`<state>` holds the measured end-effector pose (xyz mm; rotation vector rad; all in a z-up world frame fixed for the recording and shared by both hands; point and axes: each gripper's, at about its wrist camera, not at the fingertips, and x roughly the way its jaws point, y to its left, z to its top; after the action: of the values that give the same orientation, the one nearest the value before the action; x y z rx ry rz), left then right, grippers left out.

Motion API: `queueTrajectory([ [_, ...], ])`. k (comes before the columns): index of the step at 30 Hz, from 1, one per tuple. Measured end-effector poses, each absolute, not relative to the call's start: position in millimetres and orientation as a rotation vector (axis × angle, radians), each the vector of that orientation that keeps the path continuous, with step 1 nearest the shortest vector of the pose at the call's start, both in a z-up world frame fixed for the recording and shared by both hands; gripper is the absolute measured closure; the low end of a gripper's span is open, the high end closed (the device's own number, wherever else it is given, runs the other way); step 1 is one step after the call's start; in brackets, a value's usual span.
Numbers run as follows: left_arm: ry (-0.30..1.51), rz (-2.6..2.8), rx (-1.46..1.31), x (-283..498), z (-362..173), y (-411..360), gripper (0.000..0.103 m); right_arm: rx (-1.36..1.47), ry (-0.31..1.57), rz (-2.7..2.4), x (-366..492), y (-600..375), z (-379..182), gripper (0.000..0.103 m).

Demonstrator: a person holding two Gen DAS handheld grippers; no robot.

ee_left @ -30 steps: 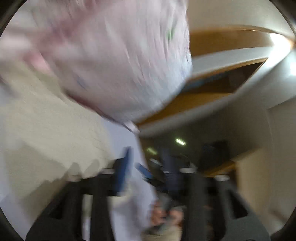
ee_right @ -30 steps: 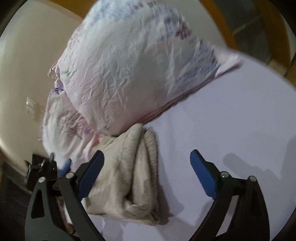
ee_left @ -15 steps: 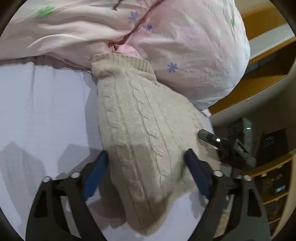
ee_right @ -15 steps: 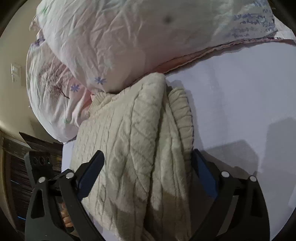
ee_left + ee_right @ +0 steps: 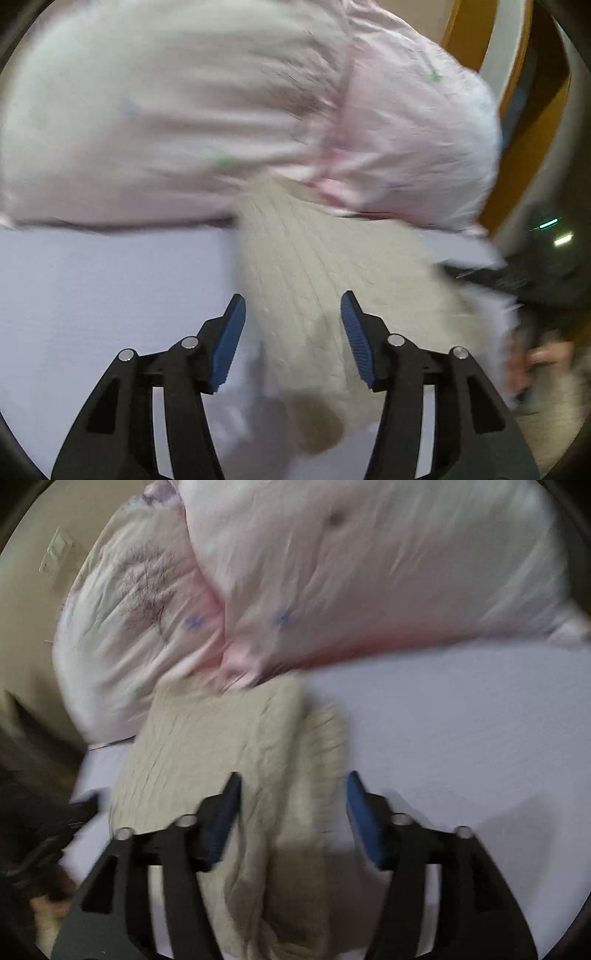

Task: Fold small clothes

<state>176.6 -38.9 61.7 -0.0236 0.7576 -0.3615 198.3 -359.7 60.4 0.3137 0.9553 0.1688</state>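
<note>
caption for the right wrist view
Open right gripper poised over a folded beige knit sweater beside pink floral pillows.

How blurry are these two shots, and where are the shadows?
Left wrist view: strong motion blur on pillows and sweater; left gripper sharp.
Right wrist view: everything smeared, right gripper included; its shadow darkens the sweater and sheet.
</note>
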Motion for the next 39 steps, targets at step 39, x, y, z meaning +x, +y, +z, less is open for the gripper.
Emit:
queueTrajectory([
  [39,0.968,-0.176,0.125,91,-11,-47,0.001,-0.037,1.042,0.028,63,-279,24,0.002],
])
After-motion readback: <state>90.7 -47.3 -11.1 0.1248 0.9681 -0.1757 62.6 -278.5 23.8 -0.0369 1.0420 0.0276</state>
